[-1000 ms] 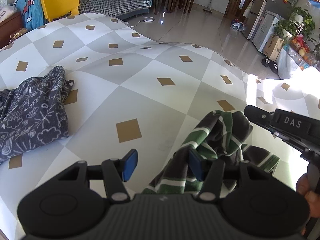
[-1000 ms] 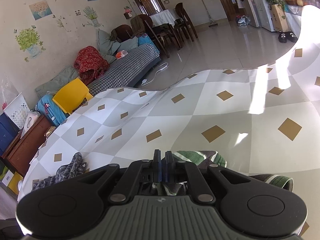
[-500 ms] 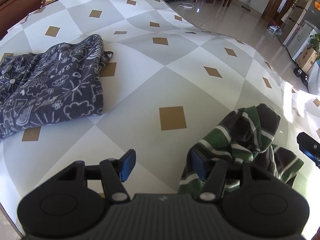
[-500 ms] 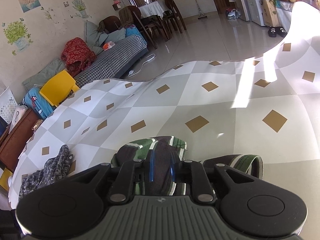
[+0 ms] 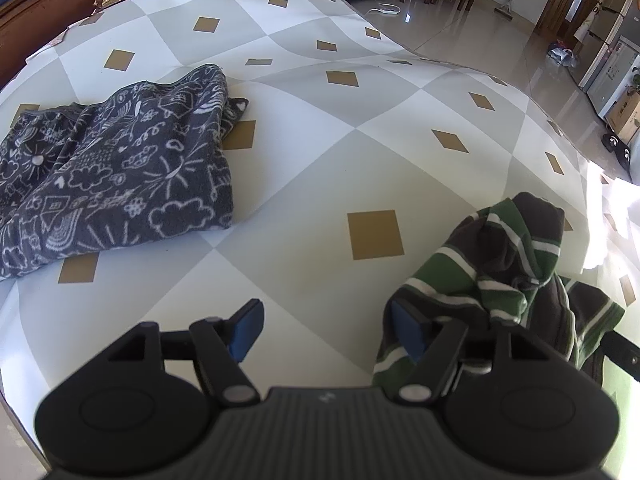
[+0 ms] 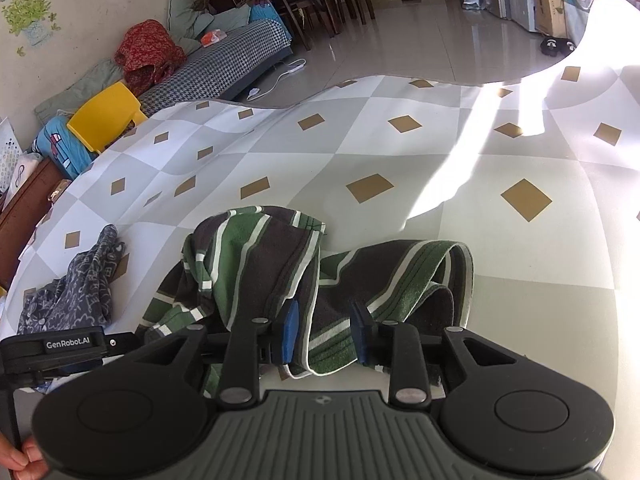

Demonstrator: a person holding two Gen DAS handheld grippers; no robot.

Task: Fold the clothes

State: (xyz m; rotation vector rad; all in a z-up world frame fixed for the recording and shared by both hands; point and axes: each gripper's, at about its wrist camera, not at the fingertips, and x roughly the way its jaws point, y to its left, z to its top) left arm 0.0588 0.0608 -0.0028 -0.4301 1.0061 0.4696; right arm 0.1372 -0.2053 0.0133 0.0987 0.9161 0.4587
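Left gripper (image 5: pixel 326 330): my jaws have just been opening and stand spread wide, with bare tablecloth between the blue pads and nothing pinched.
Left pads: the right-hand pad (image 5: pixel 408 330) sits right at the near edge of the striped garment; I can't tell whether it touches the cloth.
Right gripper (image 6: pixel 325 334): jaws have just been opening too, now parted a modest way, with a fold of striped cloth lying between the pads.
Right grip: the pads look clear of the fabric, so I read this as let go, not pinching.
Striped garment (image 6: pixel 256 264): green, dark and white stripes, crumpled in a heap on the table, directly ahead of and under my right fingers, and off to the right of my left fingers.
Patterned garment (image 5: pixel 108 176): dark grey with white doodles, bunched up well ahead and to the left of my left fingers, apart from the striped one.
Tablecloth (image 5: pixel 360 140): grey and white checks with tan diamonds, sunlit beyond my right fingers.
Hand (image 6: pixel 22 460): fingertips showing at the lower left corner of my right view.
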